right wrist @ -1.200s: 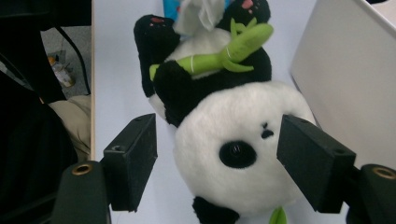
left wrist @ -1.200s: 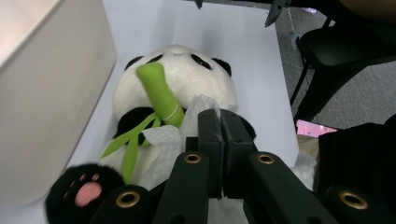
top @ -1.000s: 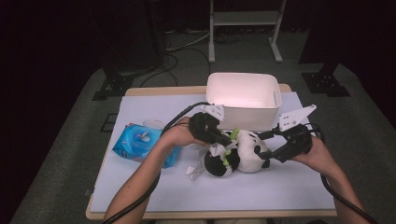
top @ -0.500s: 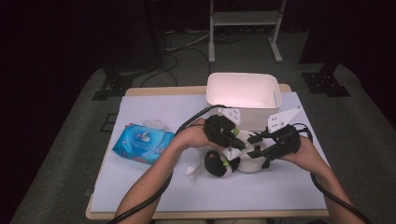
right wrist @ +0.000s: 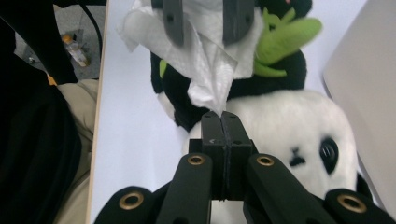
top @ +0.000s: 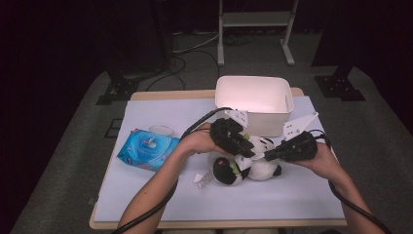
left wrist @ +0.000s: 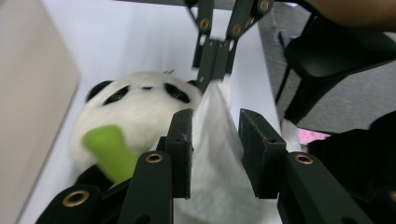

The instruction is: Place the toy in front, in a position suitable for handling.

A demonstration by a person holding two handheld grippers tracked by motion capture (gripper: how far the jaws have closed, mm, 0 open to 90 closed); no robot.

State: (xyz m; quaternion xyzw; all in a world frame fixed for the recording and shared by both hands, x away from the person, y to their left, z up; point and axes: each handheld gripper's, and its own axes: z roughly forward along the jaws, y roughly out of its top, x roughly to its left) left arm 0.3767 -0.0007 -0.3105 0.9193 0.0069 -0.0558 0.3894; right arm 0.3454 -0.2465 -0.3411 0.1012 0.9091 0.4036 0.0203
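Two hand-held grippers meet over a toy panda (top: 253, 165) lying on the white table (top: 160, 114), just in front of a white bin (top: 253, 100). The right gripper (right wrist: 222, 115) has just closed and pinches a tissue (right wrist: 210, 70) tip. The left gripper (left wrist: 215, 140) has just been opening – its jaws stand apart, the tissue between them.

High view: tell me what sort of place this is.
Probably a recording studio or lab, not a home: a lone table under a white sheet, dark curtains all round, cables on the grey carpet, and black stand feet beside it.
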